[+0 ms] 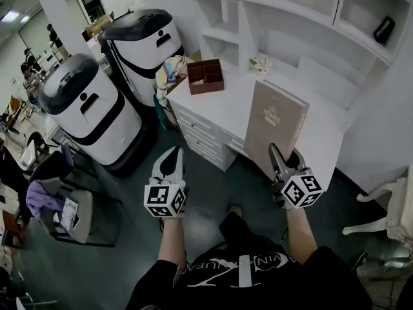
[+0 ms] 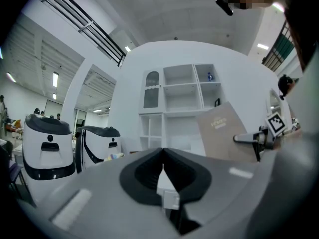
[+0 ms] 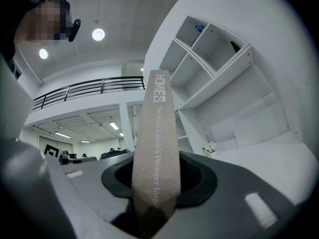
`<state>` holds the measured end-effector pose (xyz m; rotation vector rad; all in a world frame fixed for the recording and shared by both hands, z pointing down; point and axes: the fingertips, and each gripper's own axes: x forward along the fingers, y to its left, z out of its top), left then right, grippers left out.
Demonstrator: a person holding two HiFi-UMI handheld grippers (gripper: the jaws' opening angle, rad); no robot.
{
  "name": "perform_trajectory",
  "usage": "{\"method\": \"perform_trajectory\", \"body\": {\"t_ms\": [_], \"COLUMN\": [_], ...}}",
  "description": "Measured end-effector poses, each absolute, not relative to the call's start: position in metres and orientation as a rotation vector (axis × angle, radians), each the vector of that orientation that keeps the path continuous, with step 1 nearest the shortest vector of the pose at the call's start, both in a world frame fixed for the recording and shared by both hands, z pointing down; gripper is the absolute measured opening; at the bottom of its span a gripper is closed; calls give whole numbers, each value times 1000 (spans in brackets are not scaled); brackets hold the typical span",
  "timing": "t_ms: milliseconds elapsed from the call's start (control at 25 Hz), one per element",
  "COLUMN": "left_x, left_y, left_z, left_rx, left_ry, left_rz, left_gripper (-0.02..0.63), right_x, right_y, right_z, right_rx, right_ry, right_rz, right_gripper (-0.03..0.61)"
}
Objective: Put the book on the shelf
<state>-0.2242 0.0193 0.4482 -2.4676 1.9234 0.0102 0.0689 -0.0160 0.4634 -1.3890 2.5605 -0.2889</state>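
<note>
A tan hardcover book (image 1: 274,124) stands upright in the air, its lower edge clamped in my right gripper (image 1: 285,159). In the right gripper view its spine (image 3: 155,148) fills the gap between the jaws, pointing up past the white shelf unit (image 3: 209,59). The book hangs over the front of the white desk (image 1: 226,102), below the shelf cubbies (image 1: 297,18). My left gripper (image 1: 171,163) is held left of the book over the floor, shut with nothing in it. In the left gripper view the book (image 2: 222,131) and the right gripper (image 2: 256,138) appear at right before the shelves (image 2: 182,91).
A brown wooden organiser box (image 1: 205,76) and a small flower (image 1: 261,63) sit on the desk. Two large white-and-black robot units (image 1: 97,108) stand to the left. A chair with clothes (image 1: 55,205) is at lower left, a white chair (image 1: 387,212) at right.
</note>
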Motion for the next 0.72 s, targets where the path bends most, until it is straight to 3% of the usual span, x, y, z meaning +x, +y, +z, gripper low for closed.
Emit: {"method": "perform_trajectory", "body": {"t_ms": [720], "left_x": [-239], "left_y": [-146], "left_z": [449], "left_rx": [-2521], "left_ry": [1912], "left_rz": [-50], "left_gripper": [0], "right_x": [48], "right_y": [-179], "right_z": [472], "right_rx": [-1443], "right_ry": [2578], "right_rz": [-350], "right_gripper": [176]}}
